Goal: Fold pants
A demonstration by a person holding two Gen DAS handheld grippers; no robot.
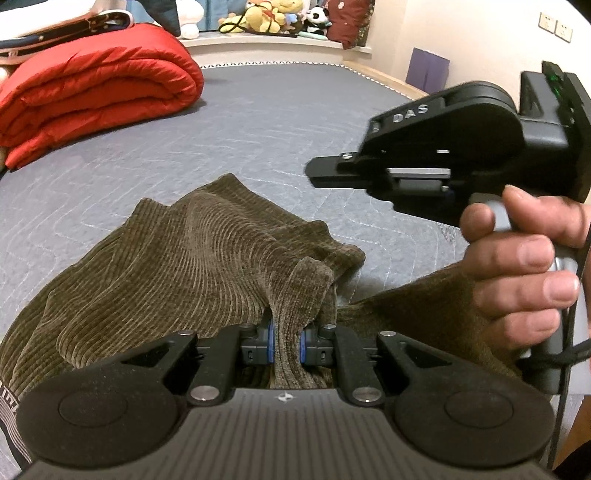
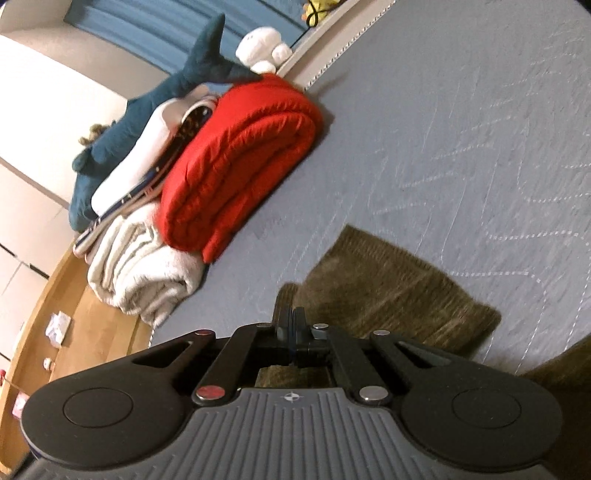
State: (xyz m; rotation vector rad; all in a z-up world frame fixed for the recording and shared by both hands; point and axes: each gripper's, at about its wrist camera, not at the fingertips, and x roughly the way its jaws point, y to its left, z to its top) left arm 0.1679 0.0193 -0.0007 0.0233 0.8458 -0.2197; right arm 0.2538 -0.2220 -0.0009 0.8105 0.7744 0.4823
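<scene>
Grey quilted bed [image 1: 258, 122] fills the left wrist view, folded red quilt [image 1: 92, 96] at the far left, plush toys [image 1: 273, 16] on the ledge behind. Olive corduroy pants [image 1: 207, 251] lie bunched just ahead of the left gripper [image 1: 287, 345], which is pinched nearly closed on a raised ridge of the cloth; blue pads [image 1: 272, 341] press it from both sides. Right gripper [image 1: 314, 173] hangs above and to the right, clear of the fabric, a hand [image 1: 524, 266] on its handle. More corduroy runs off under that hand (extent hidden).

Right wrist view: same bed [image 2: 461, 129], red quilt [image 2: 243, 162] stacked with a cream blanket [image 2: 144, 273] and a blue shark plush [image 2: 147, 114] by the edge, wood floor beyond. Right gripper [image 2: 291, 319] has its fingers fully together with nothing between them. A flat end of the pants [image 2: 391, 291] lies just beyond and slightly right of the tips, long axis running away to the right.

Judgement: left anchors one end; right is nearer the free end and must reopen to take it.
</scene>
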